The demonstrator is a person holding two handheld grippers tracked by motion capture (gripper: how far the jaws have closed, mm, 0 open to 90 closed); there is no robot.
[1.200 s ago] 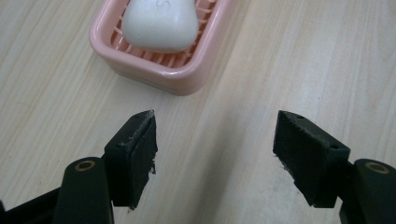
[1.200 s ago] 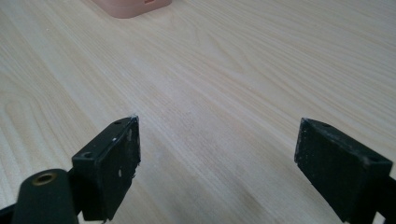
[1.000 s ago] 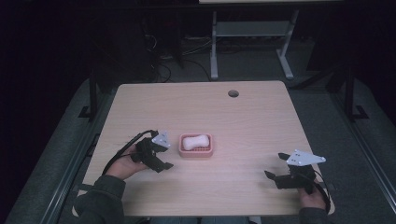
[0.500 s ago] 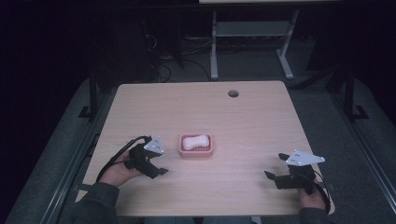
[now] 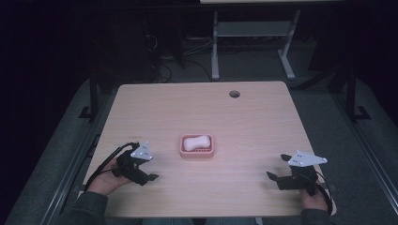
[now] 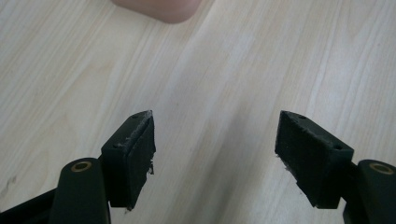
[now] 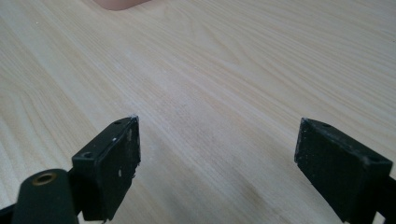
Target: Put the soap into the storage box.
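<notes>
A pink soap dish (image 5: 197, 146) holding a white bar of soap (image 5: 195, 142) sits in the middle of the wooden table (image 5: 253, 122). My left gripper (image 5: 151, 168) lies left of the dish, apart from it, pointing right. Its jaws have just been opening, and they stand open with only bare wood between them (image 6: 215, 154). A corner of the dish (image 6: 161, 8) is at the top edge of the left gripper view. Near the front right corner my right gripper (image 5: 276, 167) points left and is open on nothing (image 7: 217, 158). The dish (image 7: 119, 3) is far ahead of it.
A round cable hole (image 5: 234, 93) is near the table's far edge. Behind the table stands a grey metal frame (image 5: 253, 47) with cables on the dark floor. The table's front edge runs just under both hands.
My left hand has drawn back to the left, away from the soap dish, and its jaws have widened. The right gripper has stayed where it was.
</notes>
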